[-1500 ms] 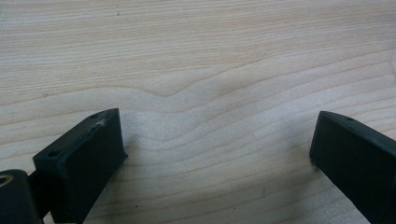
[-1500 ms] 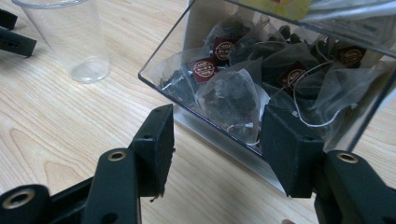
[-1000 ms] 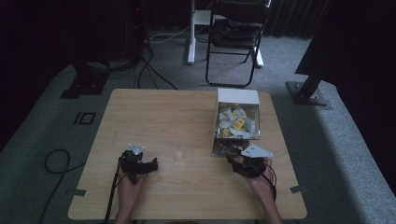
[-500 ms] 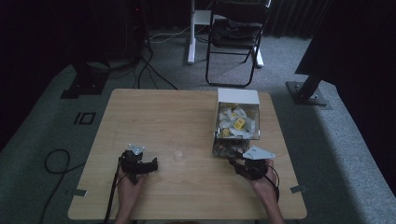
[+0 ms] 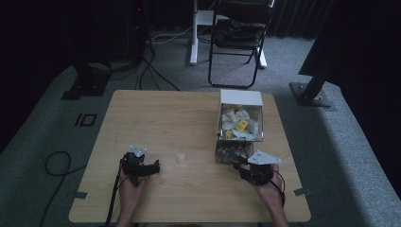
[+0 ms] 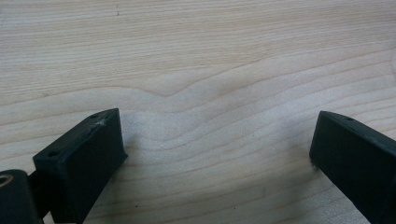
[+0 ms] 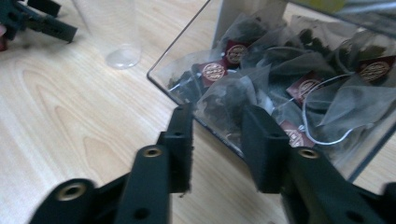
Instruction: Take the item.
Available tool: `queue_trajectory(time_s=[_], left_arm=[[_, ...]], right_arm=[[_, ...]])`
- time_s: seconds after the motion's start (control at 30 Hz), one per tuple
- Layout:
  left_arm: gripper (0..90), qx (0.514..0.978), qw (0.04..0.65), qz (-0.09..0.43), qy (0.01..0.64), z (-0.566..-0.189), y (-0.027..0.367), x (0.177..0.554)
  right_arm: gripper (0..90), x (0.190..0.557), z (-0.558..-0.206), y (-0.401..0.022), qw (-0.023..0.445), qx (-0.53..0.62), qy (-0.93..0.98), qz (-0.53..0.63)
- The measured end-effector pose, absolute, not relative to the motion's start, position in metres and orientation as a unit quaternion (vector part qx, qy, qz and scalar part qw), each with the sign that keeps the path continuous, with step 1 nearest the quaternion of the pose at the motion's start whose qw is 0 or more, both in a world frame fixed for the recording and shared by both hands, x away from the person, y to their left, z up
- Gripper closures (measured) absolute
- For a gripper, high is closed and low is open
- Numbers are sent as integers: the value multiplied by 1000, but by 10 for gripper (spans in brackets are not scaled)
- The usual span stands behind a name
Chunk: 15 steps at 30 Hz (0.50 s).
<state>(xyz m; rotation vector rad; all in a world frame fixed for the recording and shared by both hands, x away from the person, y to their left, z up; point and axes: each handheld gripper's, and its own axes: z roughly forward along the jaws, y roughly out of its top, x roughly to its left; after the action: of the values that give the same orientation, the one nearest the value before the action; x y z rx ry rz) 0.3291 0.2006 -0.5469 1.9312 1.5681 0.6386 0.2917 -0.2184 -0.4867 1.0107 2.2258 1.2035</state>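
A clear box (image 5: 241,98) of tea bags stands at the table's right. Its low front tray (image 5: 231,152) holds dark tea bags (image 7: 233,93) with red tags. My right gripper (image 5: 240,164) (image 7: 219,135) points into that tray's near rim. Its jaws have just been opening. One bag shows in the gap between them, and the pads do not press on it. A clear plastic cup (image 5: 179,154) (image 7: 116,37) stands empty mid-table. My left gripper (image 5: 154,166) (image 6: 217,133) rests left of the cup, open wide over bare wood.
The wooden table (image 5: 165,113) has free room across its far and left parts. A folding chair (image 5: 239,38) and stand bases sit on the grey carpet beyond it. A cable (image 5: 56,163) loops on the floor at the left.
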Motion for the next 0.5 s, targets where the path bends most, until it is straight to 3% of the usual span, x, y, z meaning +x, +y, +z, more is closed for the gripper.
queue_trajectory(time_s=[0.2, 0.37, 0.5], left_arm=[[36, 721, 283, 239, 586, -547, 201, 329], [36, 721, 283, 239, 586, -547, 201, 329], [36, 721, 283, 239, 586, -547, 201, 329]], right_arm=[[411, 293, -483, -215, 227, 373, 789, 431], [435, 297, -482, -210, 230, 374, 789, 430], [536, 299, -482, -207, 234, 379, 788, 426]])
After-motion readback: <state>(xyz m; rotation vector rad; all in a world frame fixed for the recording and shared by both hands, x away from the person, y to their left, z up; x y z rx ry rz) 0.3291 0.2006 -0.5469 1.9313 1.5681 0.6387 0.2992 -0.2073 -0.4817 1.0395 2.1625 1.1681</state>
